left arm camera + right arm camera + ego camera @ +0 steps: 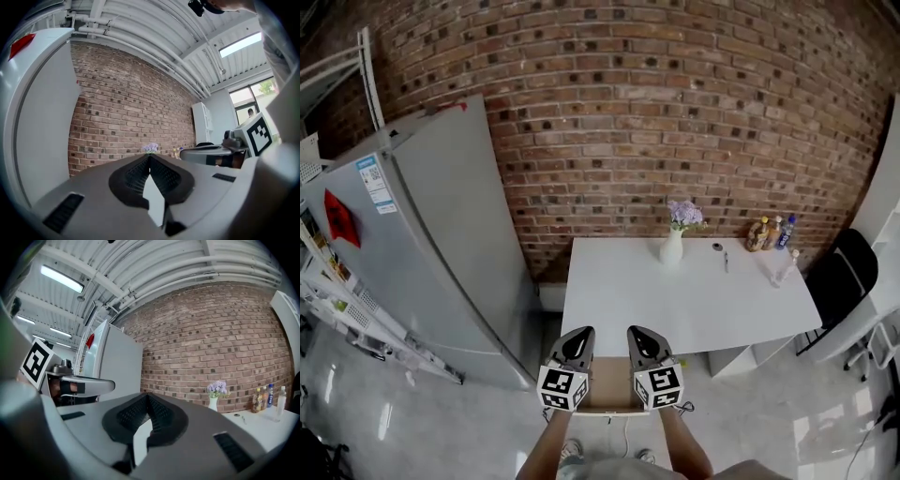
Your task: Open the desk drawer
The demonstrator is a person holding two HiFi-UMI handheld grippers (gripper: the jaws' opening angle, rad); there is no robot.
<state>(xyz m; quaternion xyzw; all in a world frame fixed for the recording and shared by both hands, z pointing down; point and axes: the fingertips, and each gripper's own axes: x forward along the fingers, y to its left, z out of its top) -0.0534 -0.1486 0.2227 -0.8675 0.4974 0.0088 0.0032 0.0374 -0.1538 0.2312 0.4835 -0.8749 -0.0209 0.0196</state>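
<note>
Your left gripper (149, 157) and right gripper (147, 395) cover both sides of the desk drawer (609, 384), so you see only its brown middle. It sticks out under the near edge of the white desk (694, 309). Both grippers are pressed together, holding nothing.
</note>
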